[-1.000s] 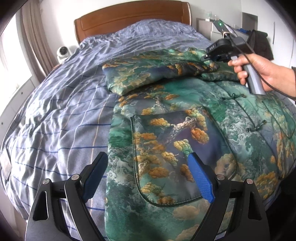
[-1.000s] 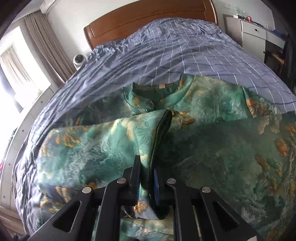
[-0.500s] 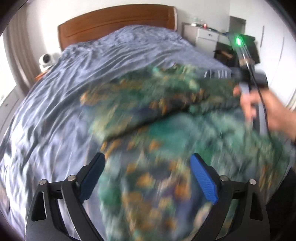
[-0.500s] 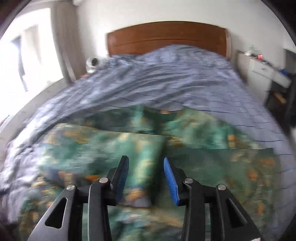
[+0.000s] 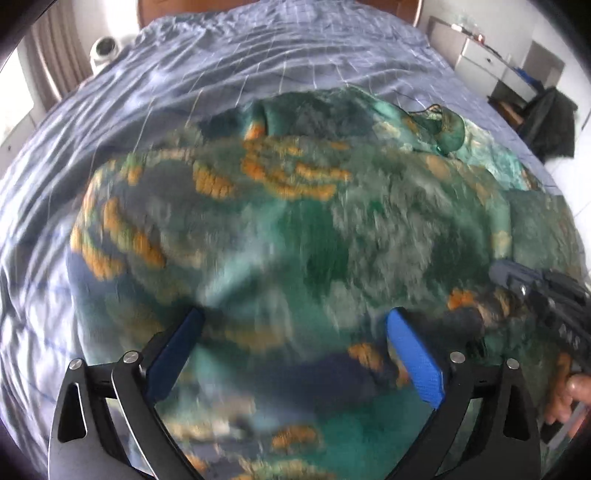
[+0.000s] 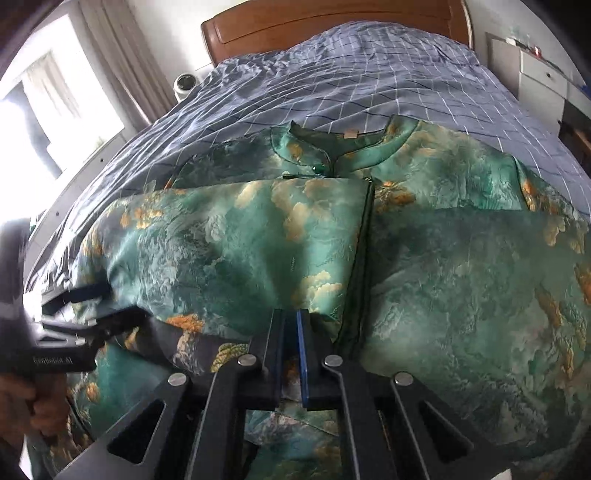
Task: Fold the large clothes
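Observation:
A large green jacket (image 6: 461, 288) with orange and gold cloud patterns lies on the bed, collar (image 6: 332, 147) toward the headboard. Its left sleeve (image 6: 229, 243) is folded across the chest. My right gripper (image 6: 290, 325) is shut on the near edge of that folded sleeve. In the left wrist view, blurred by motion, the jacket (image 5: 295, 229) fills the frame. My left gripper (image 5: 295, 336) is open just above the fabric and holds nothing. The right gripper (image 5: 546, 295) shows at that view's right edge. The left gripper (image 6: 81, 314) shows at the right wrist view's left edge.
The bed has a blue-grey checked cover (image 6: 351, 74) and a wooden headboard (image 6: 325, 26). A small white camera (image 6: 184, 83) stands at the bed's left, by curtains and a window. White drawers (image 6: 543, 77) stand at the right.
My right gripper opened half a second ago and has shut on the folded sleeve's near edge. My left gripper has moved forward over the jacket, staying open.

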`<state>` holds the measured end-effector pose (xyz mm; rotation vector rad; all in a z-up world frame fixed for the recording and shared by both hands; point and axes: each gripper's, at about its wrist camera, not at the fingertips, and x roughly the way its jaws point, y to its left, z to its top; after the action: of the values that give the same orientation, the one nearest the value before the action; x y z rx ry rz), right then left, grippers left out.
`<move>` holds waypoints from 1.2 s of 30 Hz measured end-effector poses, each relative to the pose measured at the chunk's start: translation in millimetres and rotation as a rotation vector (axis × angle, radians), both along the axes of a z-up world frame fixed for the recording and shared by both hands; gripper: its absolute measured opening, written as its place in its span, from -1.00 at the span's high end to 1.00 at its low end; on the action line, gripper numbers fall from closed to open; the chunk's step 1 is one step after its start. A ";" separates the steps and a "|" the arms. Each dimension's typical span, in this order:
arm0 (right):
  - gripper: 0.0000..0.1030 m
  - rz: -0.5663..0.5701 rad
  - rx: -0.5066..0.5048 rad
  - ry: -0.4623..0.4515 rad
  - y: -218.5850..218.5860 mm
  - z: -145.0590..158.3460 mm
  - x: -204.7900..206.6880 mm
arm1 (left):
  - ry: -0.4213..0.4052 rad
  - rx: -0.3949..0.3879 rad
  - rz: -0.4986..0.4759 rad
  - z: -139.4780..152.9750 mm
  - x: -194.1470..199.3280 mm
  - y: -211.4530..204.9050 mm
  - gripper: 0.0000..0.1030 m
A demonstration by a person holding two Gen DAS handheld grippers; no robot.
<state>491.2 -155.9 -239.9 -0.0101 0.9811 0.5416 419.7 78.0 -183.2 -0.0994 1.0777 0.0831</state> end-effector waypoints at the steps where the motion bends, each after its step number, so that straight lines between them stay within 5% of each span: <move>1: 0.92 0.000 0.003 0.001 0.6 -1.9 0.8 | 0.005 0.010 0.006 0.7 12.1 2.8 -0.94; 13: 0.93 -0.036 0.032 -0.030 -1.5 -6.8 -5.1 | 0.029 -0.088 0.151 -4.0 96.8 57.4 -0.94; 24: 0.93 -0.033 -0.010 -0.059 3.4 -5.8 -9.3 | -0.055 0.021 -0.038 4.6 -20.0 4.6 -0.94; 29: 0.85 -0.027 -0.080 -0.086 11.3 6.2 -18.8 | -0.052 -0.089 -0.083 9.5 -91.6 -5.5 -0.94; 32: 0.54 -0.024 -0.107 -0.126 14.4 19.9 -35.7 | -0.056 -0.117 -0.092 12.6 -126.7 -11.5 -0.94; 34: -0.08 -0.020 -0.105 -0.154 14.5 31.7 -51.9 | -0.076 -0.087 -0.096 18.8 -151.6 -15.8 -0.94; 36: -0.21 -0.015 -0.111 -0.192 13.1 42.3 -69.7 | -0.095 -0.068 -0.097 24.0 -172.8 -17.7 -0.94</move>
<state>421.6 -142.8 -197.6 -0.1516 0.8220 0.4631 246.9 60.2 -159.2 -0.1107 0.9891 -0.0450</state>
